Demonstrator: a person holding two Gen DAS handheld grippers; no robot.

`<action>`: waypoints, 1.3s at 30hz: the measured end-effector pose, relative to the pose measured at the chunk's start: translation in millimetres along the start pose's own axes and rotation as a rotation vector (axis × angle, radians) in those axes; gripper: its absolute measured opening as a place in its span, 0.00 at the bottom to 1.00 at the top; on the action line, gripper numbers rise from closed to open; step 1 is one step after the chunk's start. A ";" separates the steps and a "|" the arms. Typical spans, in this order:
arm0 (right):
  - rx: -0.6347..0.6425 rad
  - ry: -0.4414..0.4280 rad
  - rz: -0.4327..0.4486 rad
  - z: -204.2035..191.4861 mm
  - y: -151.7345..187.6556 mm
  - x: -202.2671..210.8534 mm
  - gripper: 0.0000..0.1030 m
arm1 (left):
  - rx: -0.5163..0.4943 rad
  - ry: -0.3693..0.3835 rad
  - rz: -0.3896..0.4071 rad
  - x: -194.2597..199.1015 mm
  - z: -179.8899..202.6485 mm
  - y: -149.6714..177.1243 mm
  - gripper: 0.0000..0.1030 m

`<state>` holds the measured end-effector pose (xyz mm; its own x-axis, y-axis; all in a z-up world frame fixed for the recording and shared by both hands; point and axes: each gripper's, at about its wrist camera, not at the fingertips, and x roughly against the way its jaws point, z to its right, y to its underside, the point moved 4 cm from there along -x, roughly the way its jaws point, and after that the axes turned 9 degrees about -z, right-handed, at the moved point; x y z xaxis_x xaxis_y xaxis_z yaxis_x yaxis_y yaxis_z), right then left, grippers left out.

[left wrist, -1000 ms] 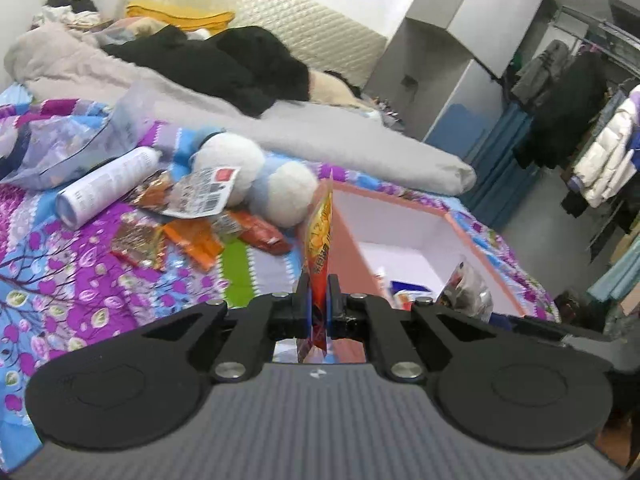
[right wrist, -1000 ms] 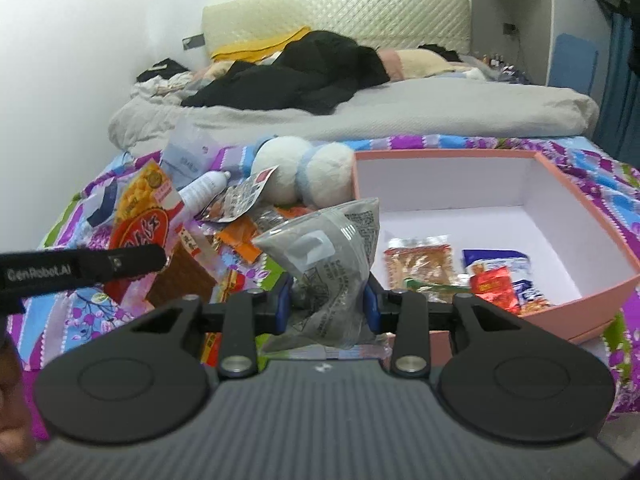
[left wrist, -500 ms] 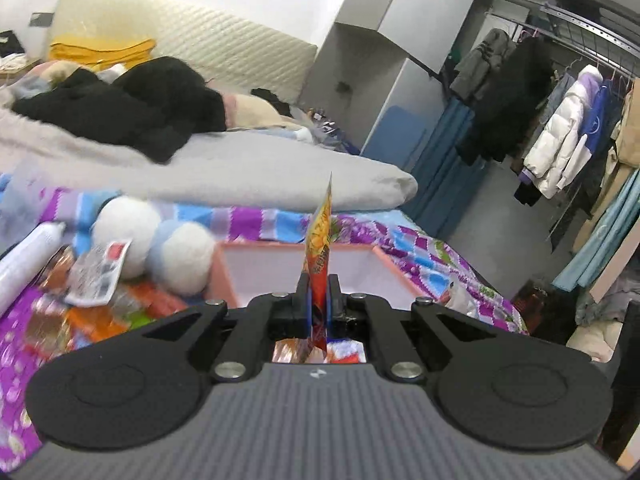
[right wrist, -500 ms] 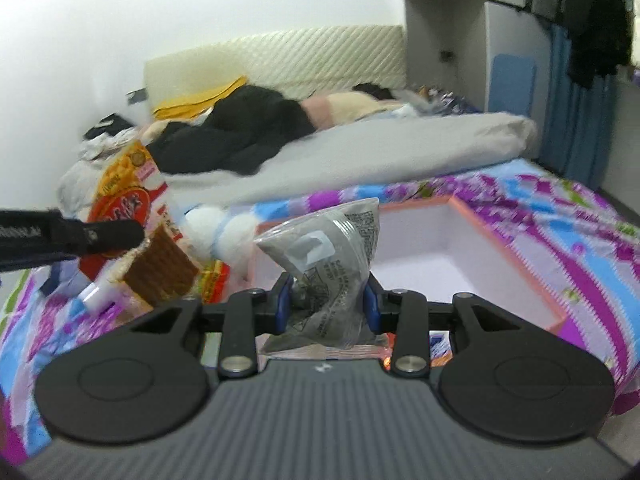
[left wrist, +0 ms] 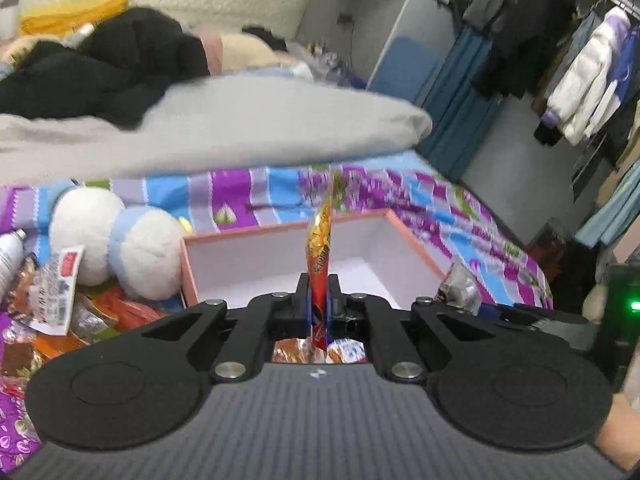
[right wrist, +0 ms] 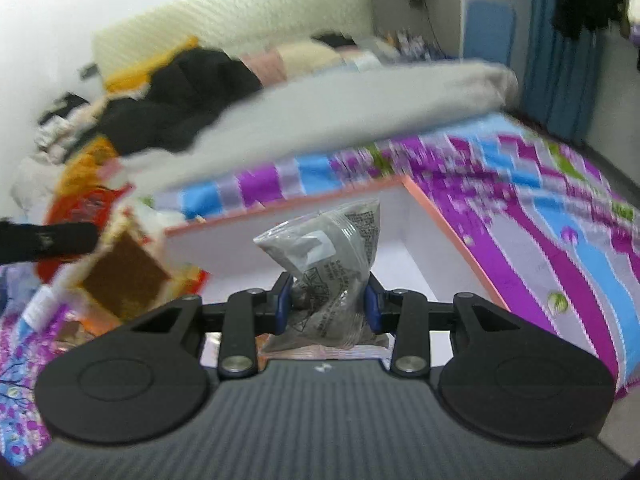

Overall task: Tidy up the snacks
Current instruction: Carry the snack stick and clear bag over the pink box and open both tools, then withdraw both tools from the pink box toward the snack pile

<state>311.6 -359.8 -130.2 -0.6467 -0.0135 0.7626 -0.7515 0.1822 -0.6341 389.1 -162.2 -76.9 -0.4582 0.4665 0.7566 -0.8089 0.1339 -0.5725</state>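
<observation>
My left gripper point(left wrist: 318, 296) is shut on a red and orange snack packet point(left wrist: 320, 256), held edge-on above the near side of the pink box point(left wrist: 280, 232). The same packet point(right wrist: 92, 232) and the left gripper's finger point(right wrist: 44, 236) show at the left of the right wrist view. My right gripper point(right wrist: 325, 300) is shut on a grey clear-plastic snack bag point(right wrist: 324, 260), held over the pink box point(right wrist: 448, 216). That bag also shows at the box's right rim in the left wrist view point(left wrist: 458, 290). Snack packets point(left wrist: 344, 350) lie inside the box below the left gripper.
Loose snack packets point(left wrist: 68, 312) lie on the purple patterned bedspread point(left wrist: 400, 192) left of the box. A white and blue plush toy point(left wrist: 116, 244) touches the box's left corner. A spray can point(left wrist: 10, 260) lies far left. A grey duvet point(left wrist: 224, 128) lies behind.
Both grippers have moved forward over the pink box with their packets still held. The box now fills more of both views, and the right wrist view is blurred by motion.
</observation>
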 end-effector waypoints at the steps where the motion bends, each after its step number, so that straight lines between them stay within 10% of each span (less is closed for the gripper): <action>1: 0.005 0.013 -0.021 3.6 0.0 -7.7 0.39 | -0.005 -0.010 -0.015 -5.9 -0.1 -1.2 0.07; 10: -0.004 0.015 -0.185 21.9 29.2 -54.0 0.40 | -0.020 -0.032 -0.104 -38.9 -2.3 1.6 0.08; 14: -0.008 0.009 -0.184 20.4 28.5 -53.0 0.62 | -0.017 -0.048 -0.100 -37.0 -3.5 5.4 0.34; 39: 0.069 -0.149 0.150 -56.2 81.9 69.6 0.63 | -0.015 -0.102 0.199 113.5 -41.9 98.2 0.44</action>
<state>212.3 -290.5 -121.8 -0.7605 -0.1369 0.6348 -0.6490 0.1256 -0.7504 273.1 -59.5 -60.5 -0.6441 0.3940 0.6557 -0.6933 0.0614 -0.7180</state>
